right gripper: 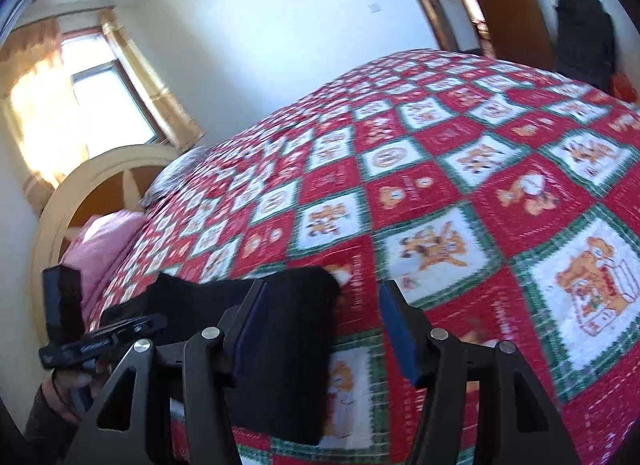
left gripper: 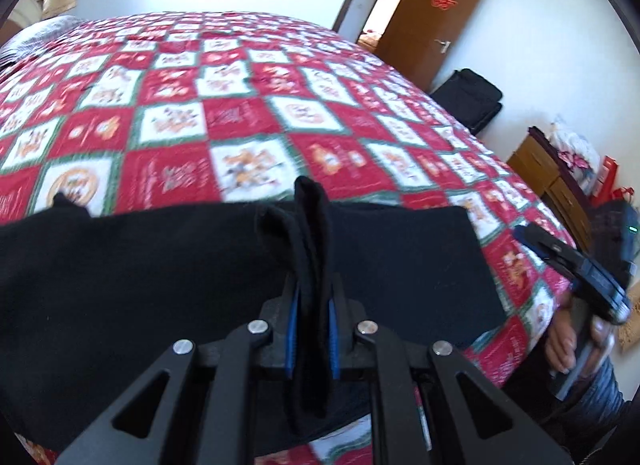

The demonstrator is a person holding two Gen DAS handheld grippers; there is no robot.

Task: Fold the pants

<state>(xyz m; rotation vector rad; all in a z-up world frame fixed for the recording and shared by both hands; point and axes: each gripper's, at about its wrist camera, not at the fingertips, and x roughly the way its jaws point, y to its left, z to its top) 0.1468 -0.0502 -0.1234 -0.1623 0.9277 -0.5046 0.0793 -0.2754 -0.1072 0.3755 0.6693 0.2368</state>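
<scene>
The black pants [left gripper: 160, 265] lie across the near edge of a bed covered with a red, white and green patchwork quilt [left gripper: 280, 105]. My left gripper [left gripper: 312, 297] is shut on a raised fold of the pants, and the cloth stands up between its blue pads. In the right wrist view, the right gripper [right gripper: 324, 293] hangs open over one end of the pants [right gripper: 292, 325]. That cloth lies under its left finger [right gripper: 248, 317] and the pads do not press on it. The left gripper [right gripper: 62, 285] shows at the far left with black cloth in it.
A wooden headboard [right gripper: 80, 185] and a pink pillow [right gripper: 100, 241] are at one end of the bed, under a curtained window [right gripper: 100, 97]. A brown door [left gripper: 432, 25], a black bag [left gripper: 472, 101] and a wooden cabinet [left gripper: 548, 177] stand past the bed's other side.
</scene>
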